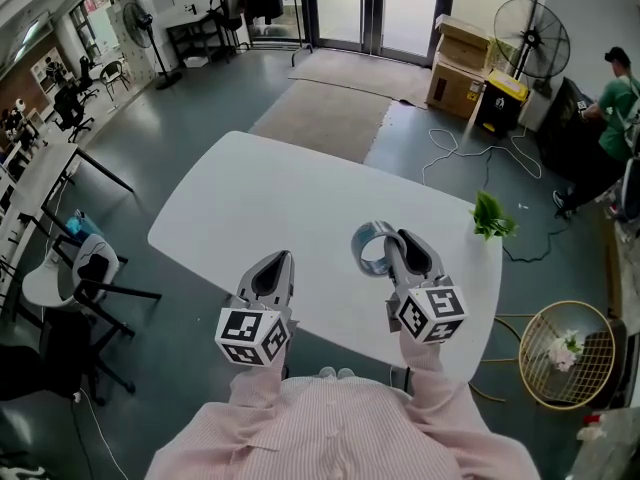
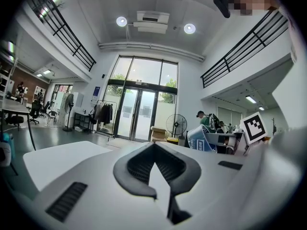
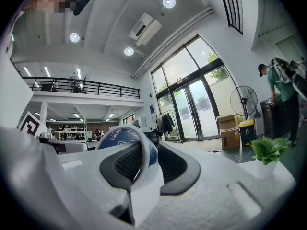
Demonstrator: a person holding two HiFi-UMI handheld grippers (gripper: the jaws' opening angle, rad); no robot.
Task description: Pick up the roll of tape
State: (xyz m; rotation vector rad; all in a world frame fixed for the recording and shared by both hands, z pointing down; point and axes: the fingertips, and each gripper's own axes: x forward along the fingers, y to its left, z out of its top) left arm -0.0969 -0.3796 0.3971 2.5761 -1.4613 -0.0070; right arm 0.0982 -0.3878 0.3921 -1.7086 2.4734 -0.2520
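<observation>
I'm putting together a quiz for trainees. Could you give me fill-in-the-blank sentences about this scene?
The roll of tape is clamped in the ___.
The left gripper holds ___.
A small green ___ stands near the white table's edge.
Missing: right gripper; nothing; plant.

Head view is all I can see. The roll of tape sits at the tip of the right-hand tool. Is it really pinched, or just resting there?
Observer: Pinched. In the right gripper view, the right gripper has one jaw inside the roll of tape and one outside, closed on its wall.
Operator: And the other tool, is it carrying anything?
Observer: No. The left gripper view shows the left gripper with its jaws together and nothing between them.
</observation>
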